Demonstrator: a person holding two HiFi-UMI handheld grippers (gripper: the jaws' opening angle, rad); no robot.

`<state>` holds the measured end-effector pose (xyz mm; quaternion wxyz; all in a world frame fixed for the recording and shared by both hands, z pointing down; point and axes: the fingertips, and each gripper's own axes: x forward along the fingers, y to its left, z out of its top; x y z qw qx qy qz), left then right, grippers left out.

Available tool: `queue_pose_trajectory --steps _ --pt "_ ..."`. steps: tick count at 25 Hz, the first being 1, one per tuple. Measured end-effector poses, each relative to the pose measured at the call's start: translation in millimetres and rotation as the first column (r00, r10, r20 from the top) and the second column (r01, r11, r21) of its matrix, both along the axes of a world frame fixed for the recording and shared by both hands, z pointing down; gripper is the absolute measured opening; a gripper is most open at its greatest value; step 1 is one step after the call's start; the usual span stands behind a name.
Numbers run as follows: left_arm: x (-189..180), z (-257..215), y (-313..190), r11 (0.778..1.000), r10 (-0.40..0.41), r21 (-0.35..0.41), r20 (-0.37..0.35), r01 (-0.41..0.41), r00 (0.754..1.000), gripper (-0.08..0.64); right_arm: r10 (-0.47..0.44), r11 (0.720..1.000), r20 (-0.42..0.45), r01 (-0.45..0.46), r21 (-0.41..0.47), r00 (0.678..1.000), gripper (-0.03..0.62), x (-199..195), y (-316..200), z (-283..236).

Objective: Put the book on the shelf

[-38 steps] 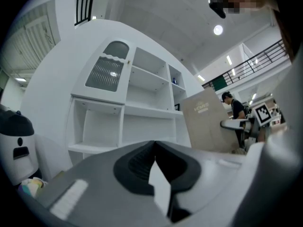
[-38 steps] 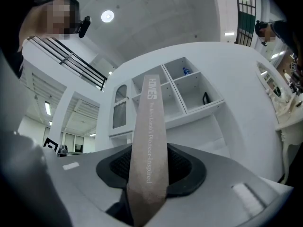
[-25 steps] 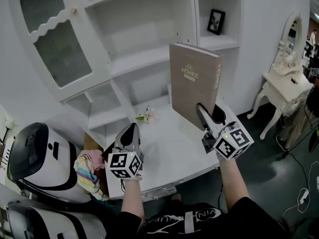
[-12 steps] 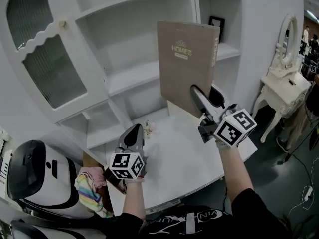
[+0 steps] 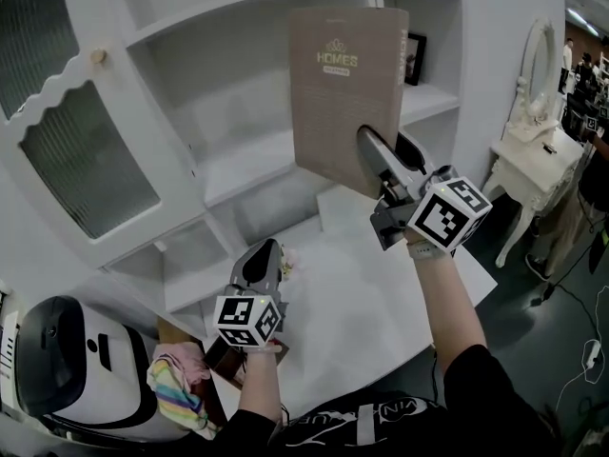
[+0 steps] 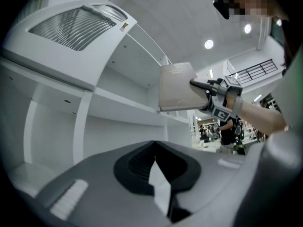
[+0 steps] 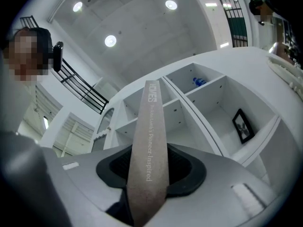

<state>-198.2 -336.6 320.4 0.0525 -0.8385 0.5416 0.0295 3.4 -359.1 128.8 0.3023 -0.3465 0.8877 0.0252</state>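
The white shelf unit (image 5: 238,155) fills the wall ahead of the person, its middle bays bare, and a white counter (image 5: 362,303) juts out below it. Up in front of those bays is the book (image 5: 344,84), a large, thin, beige hardback with HOMES on the cover. It stands upright in the air, above the counter and close before the shelf, resting on neither. The right gripper (image 5: 385,155) has it by the lower corner on the spine side, one jaw flat on the front cover and the other behind. In the right gripper view the spine (image 7: 149,145) runs straight up between the jaws, which are clamped on it only as far apart as the book is thick. To my eye it is a stiff thing that won't bend or sag, and hardly fragile, though a corner could dent against a shelf board. It looks moderately heavy. With so much of it standing above and beside that one low grip, I'd expect it to want to swing in the pads, so a firm squeeze near the spine seems right. The matt cover should give fair purchase. The left gripper (image 5: 259,260) hangs low over the counter, jaws closed tip to tip on nothing, and could steady the free edge. A small black picture frame (image 5: 414,46) sits in the right-hand bay.
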Motion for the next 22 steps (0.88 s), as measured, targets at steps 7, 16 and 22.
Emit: queue_pose_trajectory --steps 7,16,22 --pt "-4.9 2.9 -15.1 0.999 0.039 -0.01 -0.027 -0.039 0.999 0.0 0.029 1.0 0.009 -0.029 -0.007 1.0 0.176 -6.8 -21.0 -22.3" --pt "-13.4 1.3 -32.7 1.0 0.015 -0.005 -0.043 -0.015 0.999 0.0 0.145 0.989 -0.135 -0.141 0.033 0.98 0.176 -28.7 -68.9 -22.1" --pt "-16.7 -3.2 -48.7 1.0 -0.002 0.004 -0.053 0.002 0.999 0.0 0.166 0.986 -0.191 -0.161 0.039 0.968 0.177 -43.3 -103.2 -19.1"
